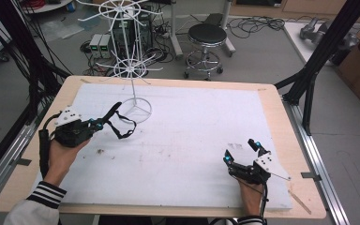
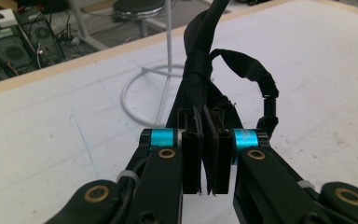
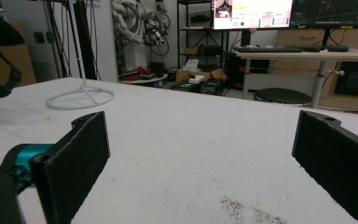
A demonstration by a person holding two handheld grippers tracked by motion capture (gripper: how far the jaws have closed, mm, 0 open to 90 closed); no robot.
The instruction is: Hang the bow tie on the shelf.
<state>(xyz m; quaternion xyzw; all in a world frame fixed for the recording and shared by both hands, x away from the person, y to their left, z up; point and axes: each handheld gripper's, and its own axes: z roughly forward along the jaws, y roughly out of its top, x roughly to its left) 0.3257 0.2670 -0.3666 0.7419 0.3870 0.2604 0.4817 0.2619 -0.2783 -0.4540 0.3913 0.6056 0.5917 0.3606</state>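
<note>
My left gripper [image 1: 98, 124] at the table's left is shut on a black strap [image 1: 121, 123] with a buckle, lifted just above the white mat. In the left gripper view the strap [image 2: 200, 70] is pinched between the two pads [image 2: 192, 154] and loops off to the right, with a clip [image 2: 270, 100] hanging on it. A white wire rack [image 1: 132, 70] stands right behind it, its ring base [image 2: 144, 95] on the mat. My right gripper [image 1: 242, 151] rests near the front right, jaws wide open with nothing between its pads [image 3: 77, 158].
The white mat [image 1: 192, 140] covers most of the wooden table [image 1: 281, 136]. A black stool [image 1: 207, 35], computer boxes [image 1: 101, 44] and cables are on the floor beyond the far edge. Black frame posts [image 1: 323, 51] rise at the right.
</note>
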